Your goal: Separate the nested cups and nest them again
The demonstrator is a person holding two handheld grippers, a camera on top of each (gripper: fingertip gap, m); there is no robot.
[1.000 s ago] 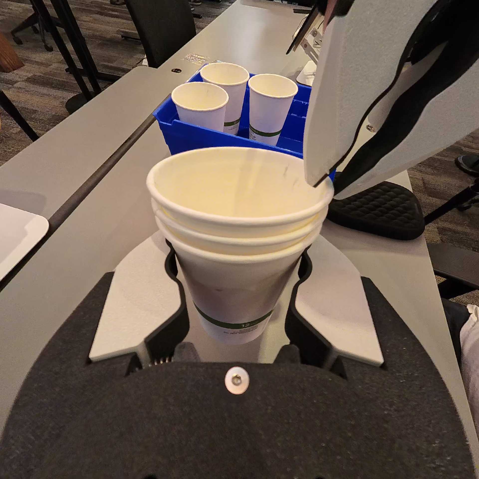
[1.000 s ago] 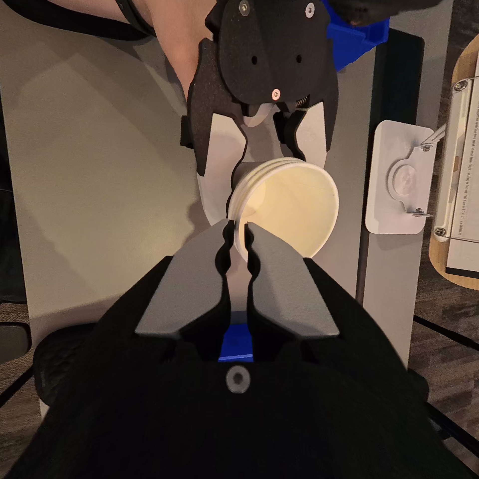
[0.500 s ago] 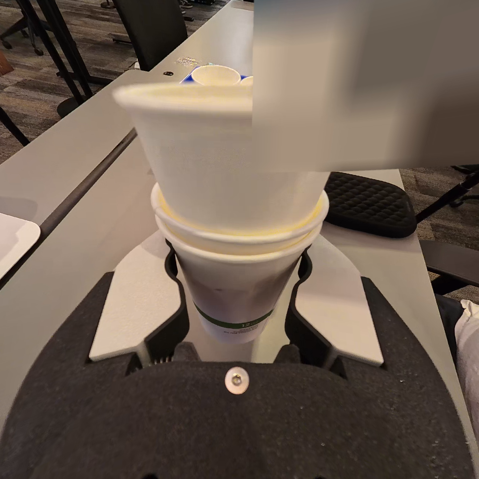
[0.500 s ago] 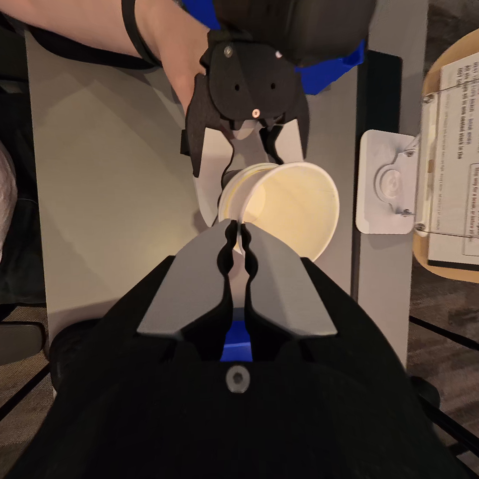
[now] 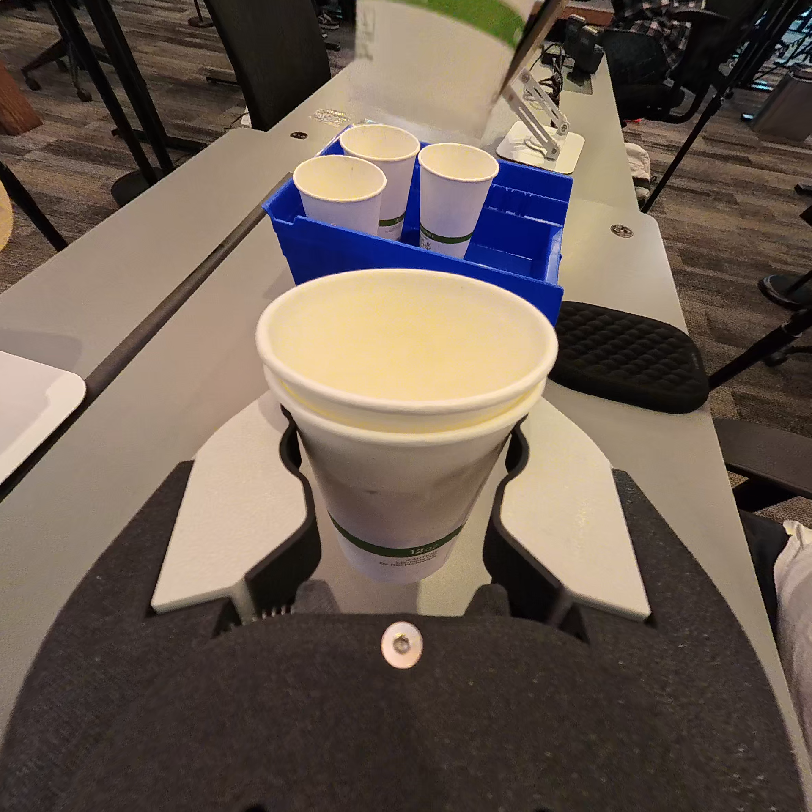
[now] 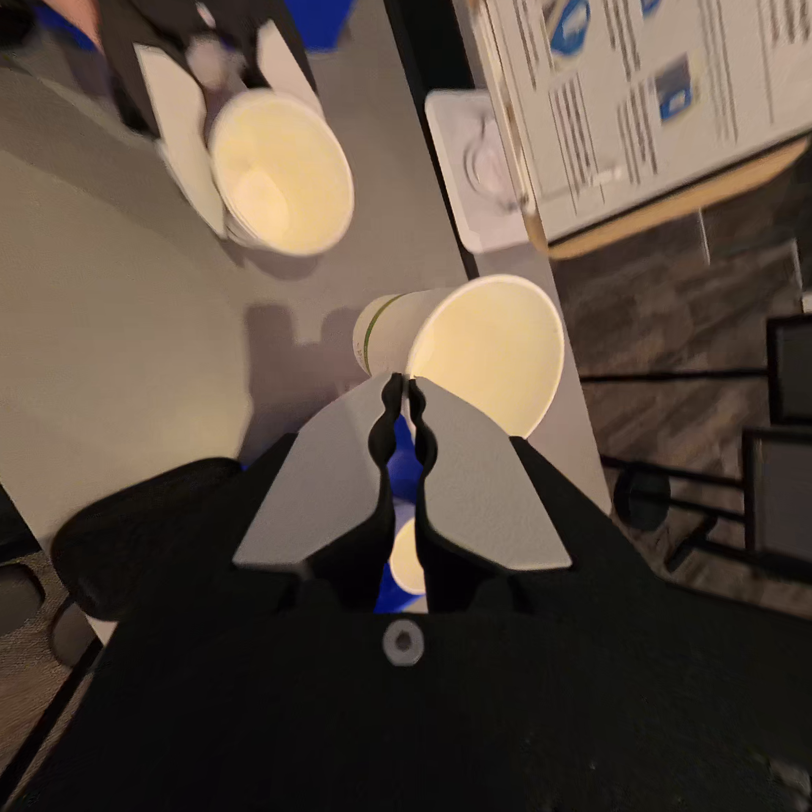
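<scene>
Lifted off since before, one cup (image 6: 479,351) is hanging pinched in the right claw (image 6: 405,381); the left claw (image 5: 402,444) is squeezing two stacked cups (image 5: 402,448).

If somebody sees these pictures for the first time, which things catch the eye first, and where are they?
Front and centre, the left tool grips a stack of two nested cups by its sides. The right tool pinches the rim of a single cup, held apart from the stack. Behind on the table, a blue bin holds three more upright cups.
</scene>
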